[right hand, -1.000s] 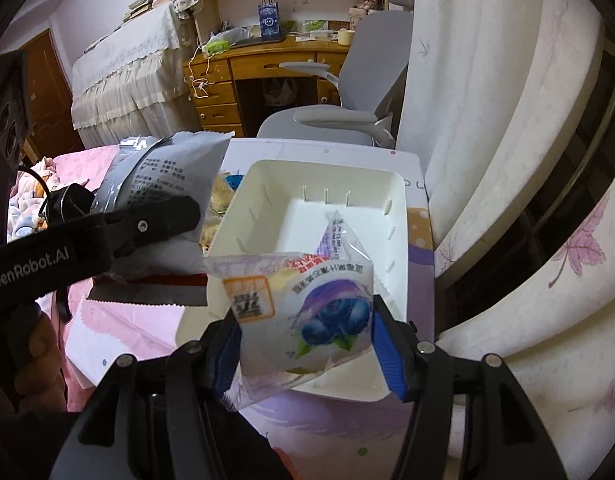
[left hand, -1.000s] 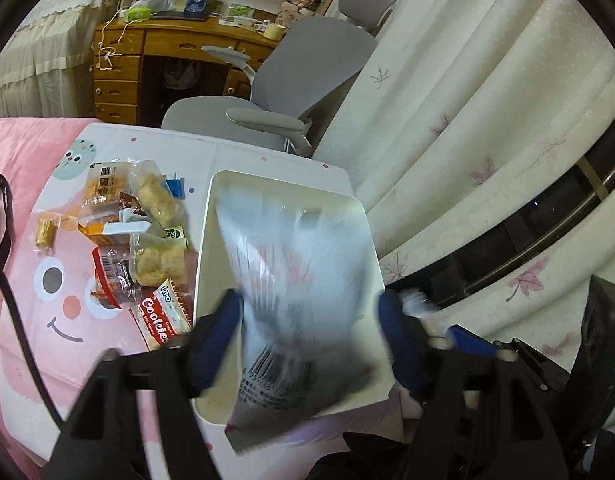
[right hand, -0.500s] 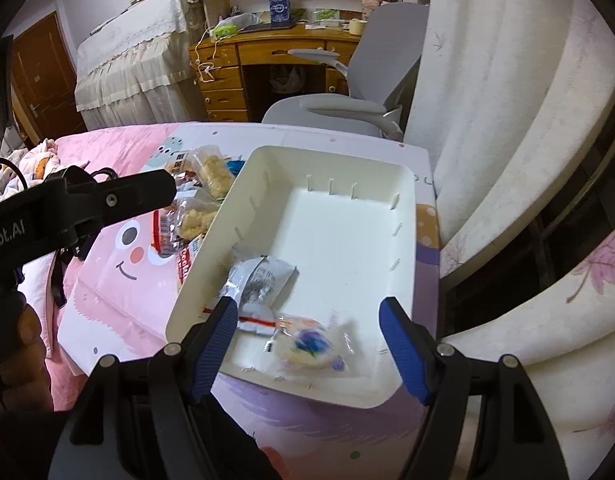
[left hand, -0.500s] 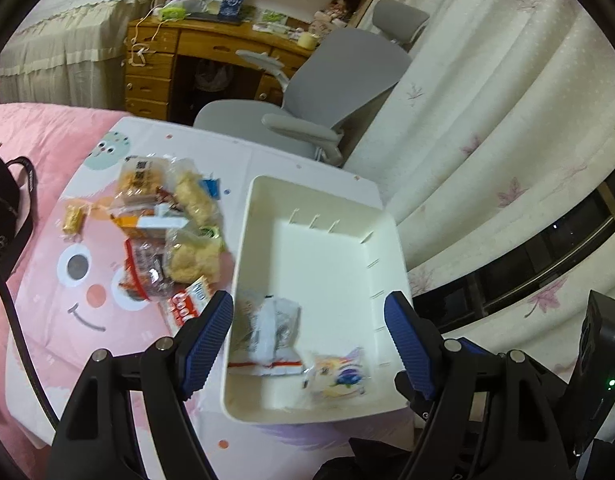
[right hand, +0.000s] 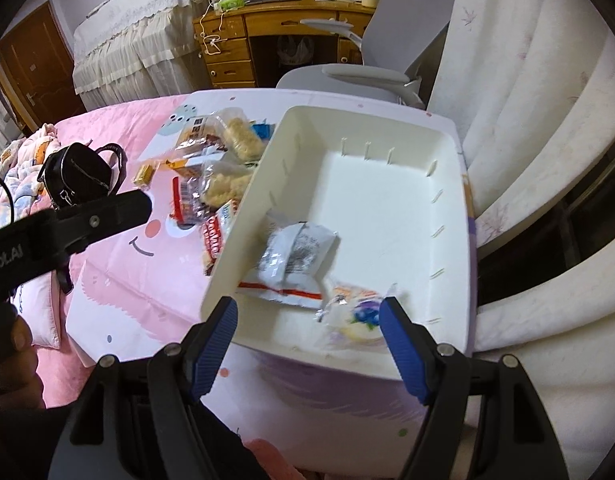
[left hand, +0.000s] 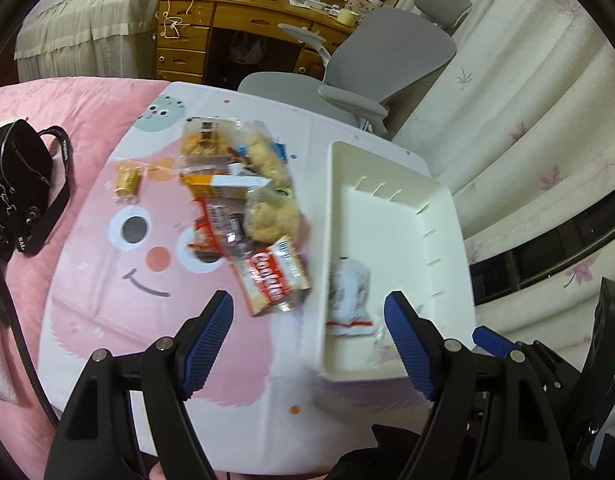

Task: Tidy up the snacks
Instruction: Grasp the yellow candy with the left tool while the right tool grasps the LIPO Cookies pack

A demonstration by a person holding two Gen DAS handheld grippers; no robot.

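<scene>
Blue-padded fingers of the left gripper [left hand: 309, 330] fill the bottom of the left wrist view, spread wide with nothing between them, above the pink cartoon-face mat [left hand: 119, 280]. In the right wrist view the right gripper [right hand: 307, 334] also stands released and empty at the bottom of the frame, over the near rim of the white bin [right hand: 391, 200]. Inside the bin, at its near end, lie a grey-and-white packet [right hand: 295, 258] with a red stripe and, just right of it, a clear blueberry-print packet [right hand: 357, 318]. Left of the bin, mid-frame, the remaining snacks sit heaped on the mat: a red cookie packet [left hand: 273, 280] nearest, puffed-snack bags [left hand: 267, 200] beyond, a small yellow candy [left hand: 126, 180] apart at the left. A black bag [left hand: 19, 184] rests at the far left edge. A grey office chair [left hand: 371, 60] and a wooden desk [left hand: 227, 36] occupy the top.
</scene>
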